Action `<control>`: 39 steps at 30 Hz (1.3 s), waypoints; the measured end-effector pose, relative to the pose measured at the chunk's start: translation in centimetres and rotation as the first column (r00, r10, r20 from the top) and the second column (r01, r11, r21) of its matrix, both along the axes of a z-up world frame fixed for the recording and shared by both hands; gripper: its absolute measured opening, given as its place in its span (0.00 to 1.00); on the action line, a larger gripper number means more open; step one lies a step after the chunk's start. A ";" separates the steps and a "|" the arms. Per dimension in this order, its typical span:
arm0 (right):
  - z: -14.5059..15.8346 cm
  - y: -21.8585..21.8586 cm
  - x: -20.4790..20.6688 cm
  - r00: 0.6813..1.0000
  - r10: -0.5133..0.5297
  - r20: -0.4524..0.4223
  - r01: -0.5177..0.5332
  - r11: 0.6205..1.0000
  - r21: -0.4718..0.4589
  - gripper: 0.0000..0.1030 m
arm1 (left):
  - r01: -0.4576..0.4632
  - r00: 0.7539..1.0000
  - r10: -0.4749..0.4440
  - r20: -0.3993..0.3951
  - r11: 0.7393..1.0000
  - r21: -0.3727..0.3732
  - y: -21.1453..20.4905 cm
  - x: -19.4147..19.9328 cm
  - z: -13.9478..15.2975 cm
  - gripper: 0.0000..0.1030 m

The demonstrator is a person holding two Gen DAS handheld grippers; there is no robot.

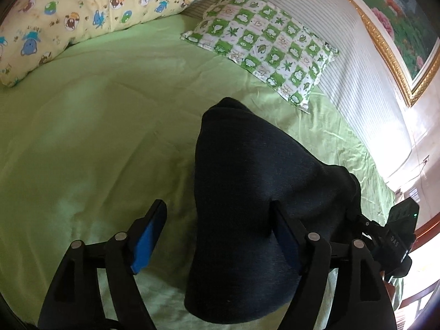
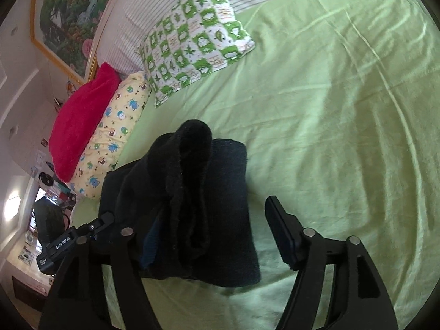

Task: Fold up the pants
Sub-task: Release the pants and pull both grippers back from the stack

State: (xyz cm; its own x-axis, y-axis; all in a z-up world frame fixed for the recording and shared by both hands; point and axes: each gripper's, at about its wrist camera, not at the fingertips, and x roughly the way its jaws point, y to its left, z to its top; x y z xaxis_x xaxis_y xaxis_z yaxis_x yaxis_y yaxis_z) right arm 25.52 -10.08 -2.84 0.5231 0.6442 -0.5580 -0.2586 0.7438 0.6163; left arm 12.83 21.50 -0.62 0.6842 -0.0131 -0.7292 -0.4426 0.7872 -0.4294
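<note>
Now both sets of jaws stand spread wide, gripping nothing: the left gripper (image 1: 218, 222) and the right gripper (image 2: 211, 220) each straddle the folded dark pants (image 1: 255, 192), which lie bunched on the green bedsheet (image 1: 96, 137). Beyond sit a frog-print pillow (image 1: 261, 44) and a cartoon-print bolster (image 1: 82, 19).

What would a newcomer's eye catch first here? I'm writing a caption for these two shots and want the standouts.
The dark pants dominate, bunched in a folded heap on the lime-green bed sheet, right between the open fingers of both tools. Next come the pillows at the head: a green frog-checked pillow beside a yellow cartoon-animal pillow, with a bright red cushion behind.
</note>
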 end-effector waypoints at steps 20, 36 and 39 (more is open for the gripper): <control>3.3 -1.9 -4.3 0.992 -0.027 0.122 0.027 1.000 0.003 0.86 | 0.030 1.000 -0.030 -0.008 0.994 0.104 -3.9 -3.2 2.2 0.77; 6.6 2.2 -12.1 0.915 0.199 0.351 -0.100 0.955 -0.281 0.95 | 0.093 0.996 -0.087 -0.036 0.963 0.252 -8.5 -7.2 2.2 0.80; 6.1 2.8 -12.8 0.914 0.216 0.344 -0.108 0.945 -0.308 0.95 | 0.096 0.995 -0.090 -0.037 0.960 0.264 -9.0 -7.7 2.0 0.80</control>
